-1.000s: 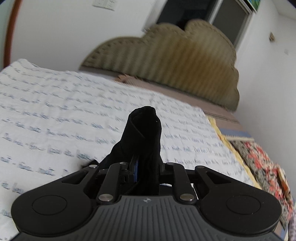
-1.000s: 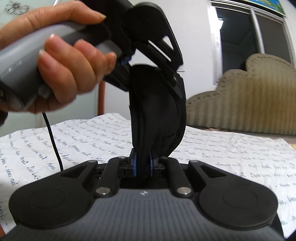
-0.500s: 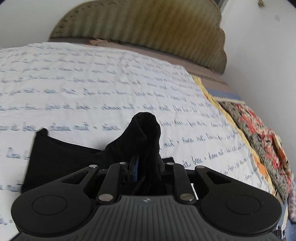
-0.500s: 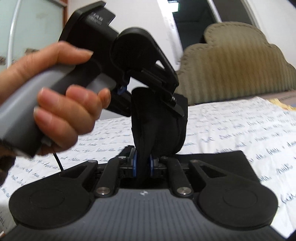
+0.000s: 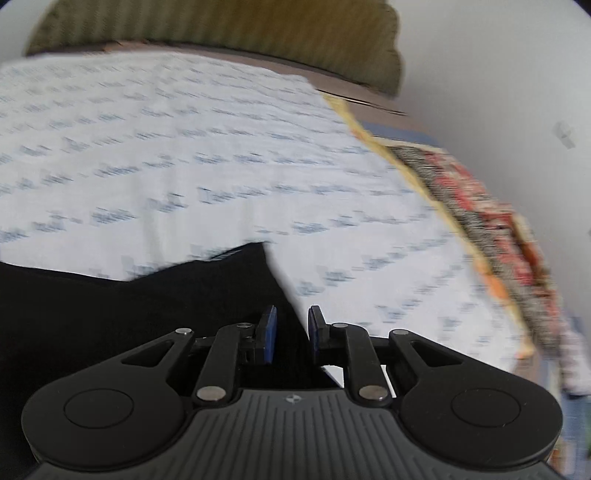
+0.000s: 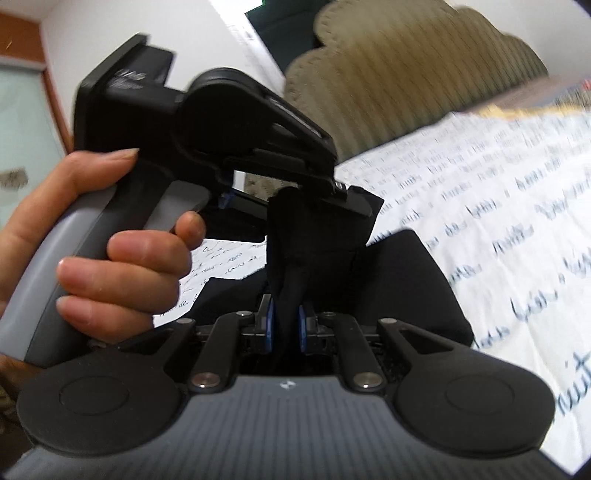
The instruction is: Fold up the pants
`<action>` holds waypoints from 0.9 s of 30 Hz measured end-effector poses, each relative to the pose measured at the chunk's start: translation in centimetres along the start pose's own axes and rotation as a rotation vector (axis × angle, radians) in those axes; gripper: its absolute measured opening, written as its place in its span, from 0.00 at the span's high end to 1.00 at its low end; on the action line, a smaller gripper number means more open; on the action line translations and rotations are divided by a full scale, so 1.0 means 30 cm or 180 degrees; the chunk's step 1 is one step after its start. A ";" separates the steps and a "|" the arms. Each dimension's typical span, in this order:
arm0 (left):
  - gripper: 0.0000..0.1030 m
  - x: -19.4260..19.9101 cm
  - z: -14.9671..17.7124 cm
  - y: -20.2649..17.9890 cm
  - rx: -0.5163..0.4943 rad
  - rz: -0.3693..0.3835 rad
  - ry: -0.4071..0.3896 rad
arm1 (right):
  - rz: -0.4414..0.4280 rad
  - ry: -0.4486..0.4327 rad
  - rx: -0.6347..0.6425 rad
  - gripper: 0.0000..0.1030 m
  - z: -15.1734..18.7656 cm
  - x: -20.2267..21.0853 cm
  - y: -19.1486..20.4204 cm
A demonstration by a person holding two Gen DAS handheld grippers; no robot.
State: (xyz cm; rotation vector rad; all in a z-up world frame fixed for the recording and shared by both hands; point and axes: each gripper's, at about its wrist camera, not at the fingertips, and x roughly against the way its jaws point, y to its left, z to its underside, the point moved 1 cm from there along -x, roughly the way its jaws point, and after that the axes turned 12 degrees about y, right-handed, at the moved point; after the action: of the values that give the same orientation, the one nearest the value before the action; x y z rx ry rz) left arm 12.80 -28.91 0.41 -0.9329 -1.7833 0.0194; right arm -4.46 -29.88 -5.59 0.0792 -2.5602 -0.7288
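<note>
The black pants lie flat on the white bedsheet with blue script. My left gripper is open just above the pants' right edge and holds nothing. In the right wrist view, my right gripper is shut on a bunched fold of the black pants, which stands up from it. The rest of the pants lies on the sheet beyond. The left gripper tool, held by a hand, hovers right over that fold.
A beige ribbed headboard stands at the far end of the bed; it also shows in the right wrist view. A floral red-and-yellow blanket runs along the bed's right edge beside a white wall.
My left gripper has opened and let go of the bunched pants, which now lie flat under it. Both grippers have dropped lower toward the bed. The right gripper still holds its fold.
</note>
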 end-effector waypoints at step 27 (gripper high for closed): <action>0.81 0.205 0.261 0.374 0.0368 -0.0800 -0.0173 | -0.0203 0.0224 -0.0842 0.71 0.058 0.160 -0.194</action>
State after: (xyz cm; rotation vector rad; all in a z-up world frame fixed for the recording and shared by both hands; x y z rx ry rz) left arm 12.24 -14.30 -2.89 -0.6269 -1.9173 -0.0123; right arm -9.92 -34.89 -7.80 0.0986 -2.3817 -1.0627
